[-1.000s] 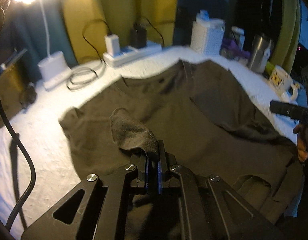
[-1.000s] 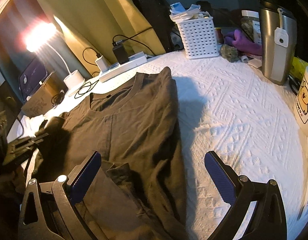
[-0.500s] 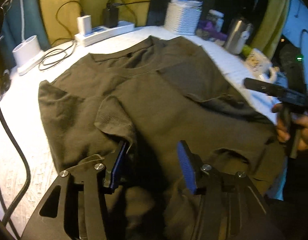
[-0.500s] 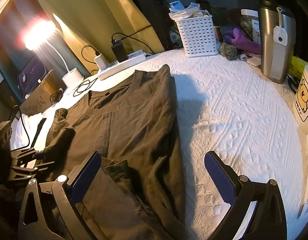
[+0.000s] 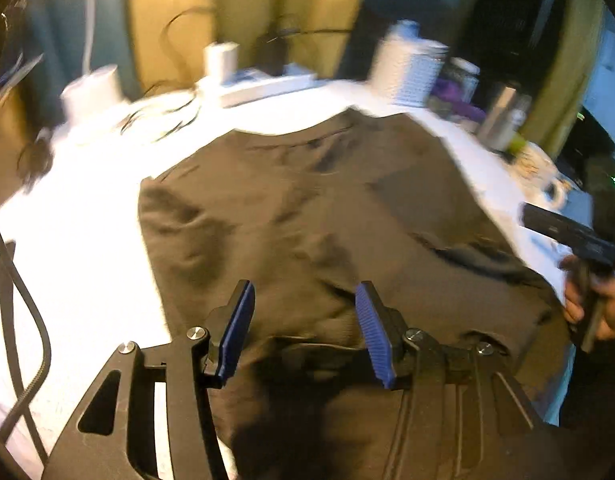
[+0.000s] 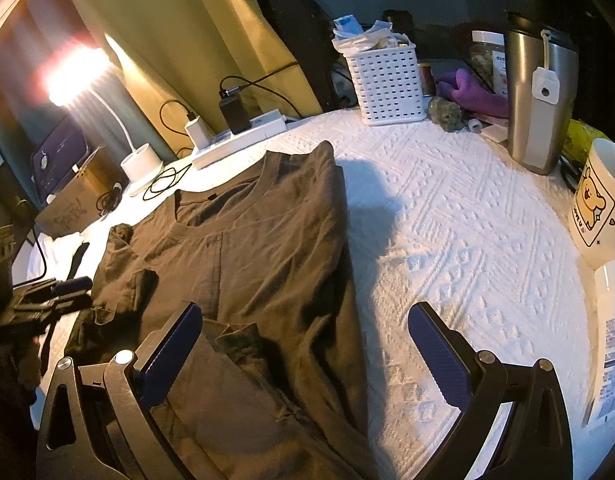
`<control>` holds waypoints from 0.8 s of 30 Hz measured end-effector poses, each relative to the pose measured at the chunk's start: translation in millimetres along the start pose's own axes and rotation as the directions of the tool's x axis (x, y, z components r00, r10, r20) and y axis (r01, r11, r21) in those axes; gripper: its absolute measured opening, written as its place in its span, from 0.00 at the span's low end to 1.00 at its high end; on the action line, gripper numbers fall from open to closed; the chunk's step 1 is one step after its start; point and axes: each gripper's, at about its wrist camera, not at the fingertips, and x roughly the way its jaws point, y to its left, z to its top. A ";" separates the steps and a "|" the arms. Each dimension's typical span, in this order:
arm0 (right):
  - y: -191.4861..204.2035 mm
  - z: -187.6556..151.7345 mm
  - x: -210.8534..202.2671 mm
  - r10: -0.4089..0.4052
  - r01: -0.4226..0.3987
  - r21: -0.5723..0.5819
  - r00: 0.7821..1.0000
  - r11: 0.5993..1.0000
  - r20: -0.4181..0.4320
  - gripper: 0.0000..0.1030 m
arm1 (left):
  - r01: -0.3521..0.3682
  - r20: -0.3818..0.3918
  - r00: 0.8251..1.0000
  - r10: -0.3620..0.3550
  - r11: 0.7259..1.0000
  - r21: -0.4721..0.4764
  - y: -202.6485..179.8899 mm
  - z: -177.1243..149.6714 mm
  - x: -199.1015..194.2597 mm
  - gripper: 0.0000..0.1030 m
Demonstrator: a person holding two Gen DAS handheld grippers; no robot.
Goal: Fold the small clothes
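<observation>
T-shirt (image 6: pixel 251 248), dark olive, lies flat on the white textured bench (image 6: pixel 459 240), collar toward the power strip (image 6: pixel 239 140) at the back, its right side folded in to a straight edge. A sleeve (image 6: pixel 123 280) is folded onto the body on the left side. Left gripper (image 5: pixel 303 328) hovers over the shirt's lower part, jaws spread apart with nothing between the blue pads; left wrist view is motion-blurred. Right gripper (image 6: pixel 303 356) sits low over the hem at the shirt's folded right edge, jaws wide apart and empty, 1 pad over fabric, the other over bare bench. Behind the shirt: white basket (image 6: pixel 383 84), steel tumbler (image 6: pixel 539 96), purple cloth (image 6: pixel 471 92), lit desk lamp (image 6: pixel 139 164) at back left. Cartoon mug (image 6: pixel 599 200) stands at the right edge, well apart from the shirt. Right hand (image 5: pixel 599 304) shows in the left wrist view, wrapped around its gripper's handle.
</observation>
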 end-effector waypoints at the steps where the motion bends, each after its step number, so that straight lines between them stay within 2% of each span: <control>1: 0.4 0.3 1.1 -0.005 0.005 -0.002 1.000 1.000 -0.001 1.00 | -0.001 -0.016 1.000 0.001 1.000 -0.025 5.6 0.0 6.6 0.51; 4: 2.9 2.1 4.2 -0.028 0.028 -0.023 1.000 0.999 0.002 1.00 | -0.062 -0.047 0.997 0.060 0.997 -0.035 7.1 -0.1 22.7 0.51; 7: 5.0 3.4 7.0 -0.034 0.034 -0.037 0.999 0.999 0.008 1.00 | -0.056 -0.053 0.997 0.056 0.998 -0.001 -2.1 1.4 31.4 0.51; 11: 4.0 4.7 11.0 -0.039 0.039 -0.032 0.999 0.999 -0.003 1.00 | -0.007 -0.061 0.998 0.010 0.999 0.050 -22.0 7.2 43.7 0.51; 14: 1.0 5.4 12.5 -0.047 0.047 -0.021 0.999 0.999 -0.009 1.00 | 0.080 -0.089 0.993 -0.072 0.993 0.088 -39.5 6.7 50.3 0.51; 17: -0.2 5.9 12.4 -0.053 0.052 -0.011 0.999 0.999 -0.012 1.00 | 0.124 -0.089 0.989 -0.114 0.985 0.122 -48.9 2.6 39.5 0.51; 20: 2.3 5.6 9.9 -0.049 0.049 -0.012 0.999 0.999 -0.008 1.00 | 0.094 -0.057 0.994 -0.089 0.991 0.095 -37.7 -3.6 19.5 0.51; 24: 10.9 4.2 8.2 -0.044 0.044 -0.024 0.999 0.999 -0.006 1.00 | -0.013 -0.010 1.000 0.013 1.000 0.003 0.2 -19.5 -9.2 0.51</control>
